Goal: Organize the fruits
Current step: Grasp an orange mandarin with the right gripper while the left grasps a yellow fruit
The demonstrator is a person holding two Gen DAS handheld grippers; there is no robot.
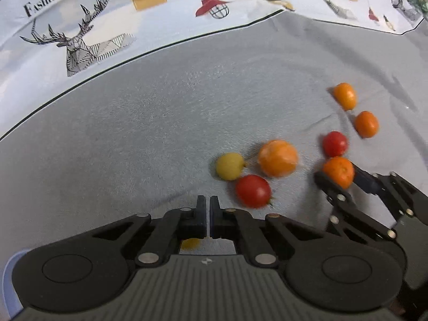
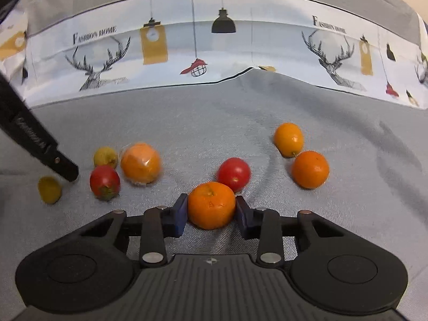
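Note:
Several small fruits lie on a grey cloth (image 2: 214, 123). My right gripper (image 2: 211, 208) is shut on a mandarin (image 2: 211, 204), low over the cloth; it also shows in the left wrist view (image 1: 339, 172). A red tomato (image 2: 234, 174) lies just behind it. My left gripper (image 1: 208, 203) is shut and empty, with a red tomato (image 1: 252, 191), a yellow fruit (image 1: 230, 166) and a wrapped orange (image 1: 277, 157) to its right. A small yellow fruit (image 1: 190, 243) lies under its jaws. Two more orange fruits (image 2: 289, 139) (image 2: 310, 169) lie at the right.
A white printed cloth (image 2: 214, 45) with deer and lamps rises behind the grey cloth. The left gripper's finger (image 2: 40, 144) reaches in from the left of the right wrist view, near a yellow fruit (image 2: 49, 189).

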